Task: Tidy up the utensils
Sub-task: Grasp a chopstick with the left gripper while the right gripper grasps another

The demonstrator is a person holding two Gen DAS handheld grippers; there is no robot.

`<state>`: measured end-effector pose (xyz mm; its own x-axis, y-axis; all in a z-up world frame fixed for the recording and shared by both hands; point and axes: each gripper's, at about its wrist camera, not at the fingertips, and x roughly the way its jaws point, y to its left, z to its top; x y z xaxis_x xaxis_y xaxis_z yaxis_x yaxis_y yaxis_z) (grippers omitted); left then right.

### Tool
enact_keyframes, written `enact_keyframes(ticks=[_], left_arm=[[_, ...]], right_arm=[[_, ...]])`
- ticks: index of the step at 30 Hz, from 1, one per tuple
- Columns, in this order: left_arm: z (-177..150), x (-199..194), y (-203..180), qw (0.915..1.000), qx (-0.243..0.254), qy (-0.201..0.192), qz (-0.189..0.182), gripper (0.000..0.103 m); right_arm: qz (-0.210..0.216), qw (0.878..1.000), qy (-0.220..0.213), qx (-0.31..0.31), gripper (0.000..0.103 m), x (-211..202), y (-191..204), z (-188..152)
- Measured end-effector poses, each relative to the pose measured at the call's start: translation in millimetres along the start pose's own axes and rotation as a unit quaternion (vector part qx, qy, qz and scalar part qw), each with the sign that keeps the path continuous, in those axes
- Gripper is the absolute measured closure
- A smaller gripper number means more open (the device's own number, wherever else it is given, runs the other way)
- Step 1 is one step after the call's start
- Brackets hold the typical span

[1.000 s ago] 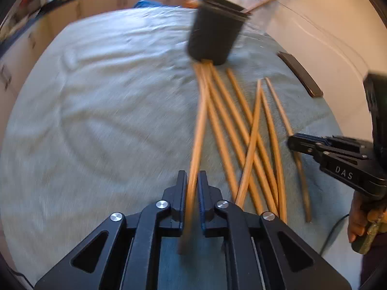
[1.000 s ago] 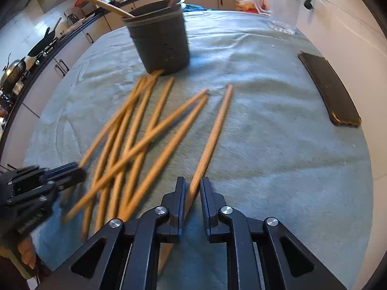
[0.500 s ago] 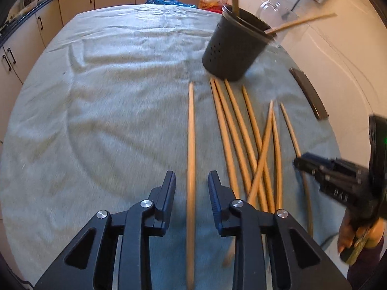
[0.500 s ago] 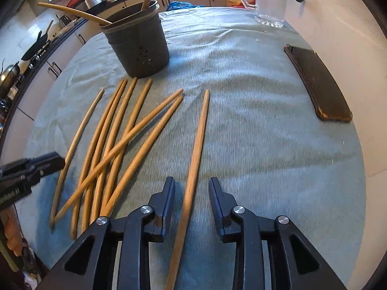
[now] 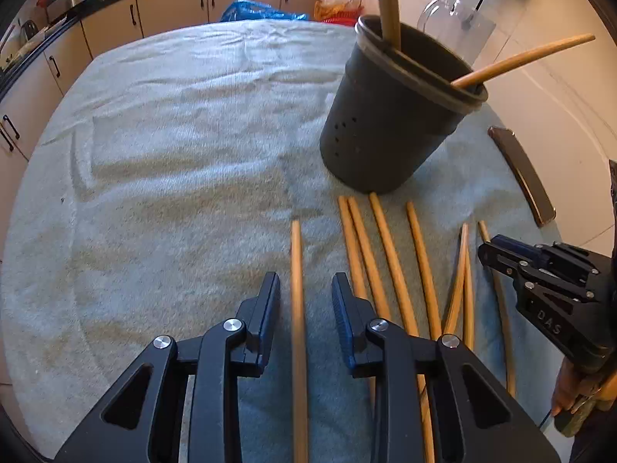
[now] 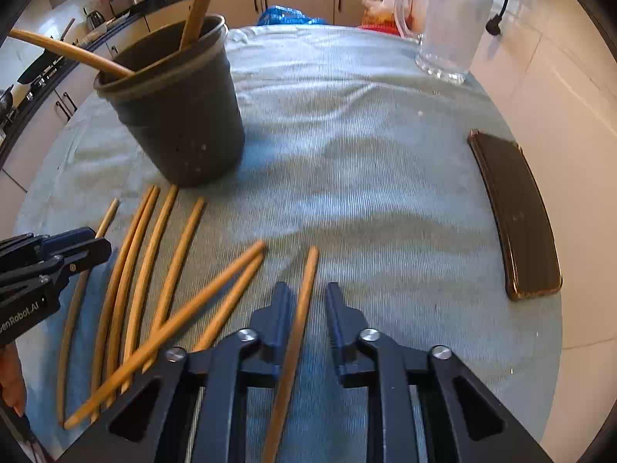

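Observation:
A black utensil holder [image 5: 385, 135] [image 6: 181, 123] stands on the cloth with two wooden sticks in it. Several wooden chopsticks [image 5: 385, 254] [image 6: 142, 270] lie in front of it. My left gripper [image 5: 305, 293] straddles a single chopstick [image 5: 296, 289] lying on the cloth; its jaws are closing, and both pads stand clear of the wood. My right gripper [image 6: 307, 301] straddles another chopstick [image 6: 304, 289]; its jaws are closing too, with a gap left on the right side. Each gripper shows at the edge of the other's view: the right gripper [image 5: 497, 250] and the left gripper [image 6: 92, 247].
A grey-green cloth [image 5: 173, 154] covers the table. A flat dark slab [image 6: 513, 212] [image 5: 520, 177] lies near the right edge. A glass jug [image 6: 451, 27] stands at the far right. Kitchen cabinets [image 5: 173, 4] run behind the table.
Both grippers were shut on a chopstick, then opened and let it lie on the cloth. Both moved toward the holder. The right jaws are narrower than half a second ago.

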<state>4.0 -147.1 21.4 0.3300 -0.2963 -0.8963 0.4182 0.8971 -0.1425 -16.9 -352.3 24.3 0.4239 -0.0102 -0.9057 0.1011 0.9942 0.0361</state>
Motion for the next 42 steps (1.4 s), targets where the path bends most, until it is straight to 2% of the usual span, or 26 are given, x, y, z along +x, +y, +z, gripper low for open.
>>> enact_keyframes(ticks=[1, 2, 5, 9, 17, 26, 34, 42], left_arm=[[-2.9, -1.8, 2.0, 1.0000, 0.003, -0.007, 0.003, 0.097], [-4.8, -1.6, 2.5, 0.9999, 0.001, -0.012, 0.004, 0.098], [-9.5, -11.1, 3.8, 0.9994, -0.009, -0.032, 0.007, 0.098], [-15.0, -50.6, 1.2, 0.9971, -0.006, -0.075, 0.008, 0.098], [-34.3, -126.9, -3.4, 0.9892, -0.007, -0.146, -0.014, 0.098], [-79.1, -185.8, -32.7, 0.9748, 0.041, -0.218, 0.021, 0.097], [-104.4, -216.5, -40.5, 0.9658, 0.061, -0.251, 0.026, 0.097], [-112.6, -234.4, -45.1, 0.9607, 0.059, -0.271, 0.014, 0.097]], right_arm=[[-0.003, 1.000, -0.010, -0.004, 0.094, -0.1, 1.9, -0.5], [-0.006, 1.000, -0.016, -0.008, 0.095, -0.7, 3.0, -1.8], [0.006, 1.000, -0.030, -0.006, 0.097, -5.8, 4.9, -5.0], [0.030, 0.997, -0.064, 0.008, 0.097, -30.8, -4.2, -14.0], [0.053, 0.986, -0.155, 0.022, 0.097, -109.8, -10.6, -35.3], [0.057, 0.972, -0.226, 0.019, 0.097, -171.2, -7.9, -65.9], [0.072, 0.962, -0.264, 0.019, 0.096, -214.7, -6.4, -94.8], [0.076, 0.956, -0.284, 0.024, 0.096, -229.5, -7.2, -101.1]])
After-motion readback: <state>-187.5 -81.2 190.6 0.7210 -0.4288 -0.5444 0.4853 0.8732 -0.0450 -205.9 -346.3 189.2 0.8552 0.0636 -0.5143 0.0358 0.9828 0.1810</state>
